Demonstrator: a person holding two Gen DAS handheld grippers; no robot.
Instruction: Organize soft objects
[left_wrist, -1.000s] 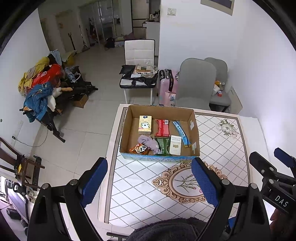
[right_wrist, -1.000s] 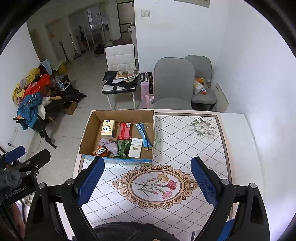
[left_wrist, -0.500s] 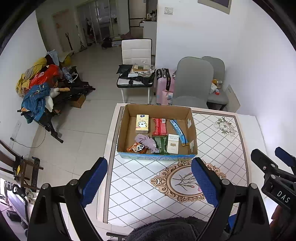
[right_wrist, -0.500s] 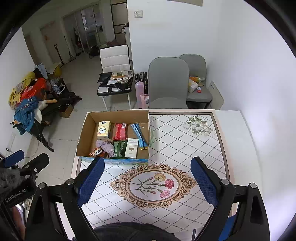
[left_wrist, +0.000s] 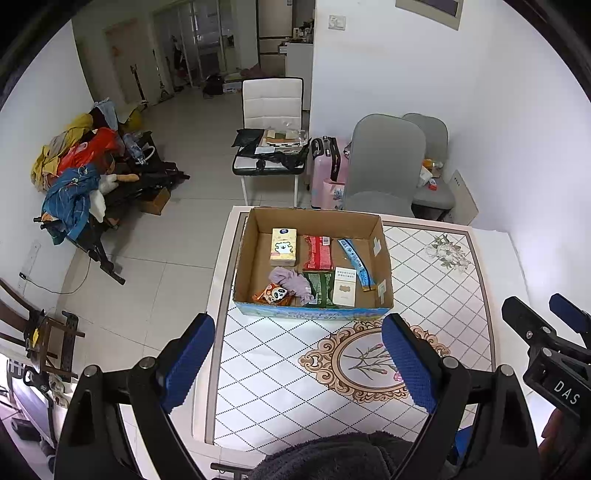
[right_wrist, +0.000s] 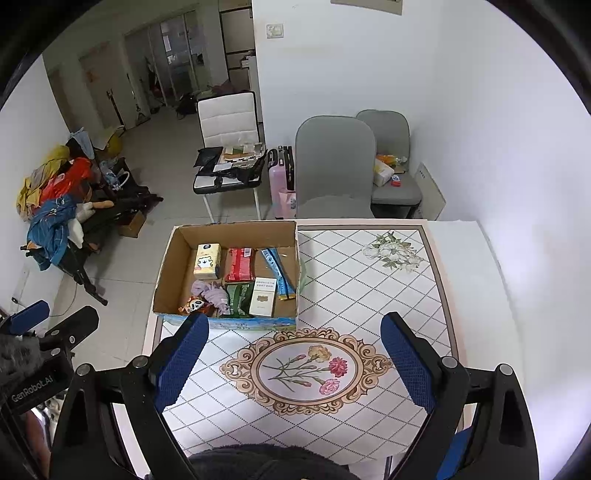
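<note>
Both wrist cameras look steeply down from high above the table's (left_wrist: 461, 295) near edge, well back. They share the cardboard box (left_wrist: 314, 218), at twelve o'clock left, eleven o'clock right.

We've got the left gripper (left_wrist: 297, 363) tilted steeply downward, jaws spread wide with nothing between the blue pads (left_wrist: 188, 360). Our right gripper (right_wrist: 293, 360) sits in the same pose, also wide open and empty, pads (right_wrist: 406, 363) clear of any contact. Each unit shows at the edge of the other's view, side by side and apart, with a dark fuzzy sleeve (left_wrist: 325, 458) at the bottom edge under both.
</note>
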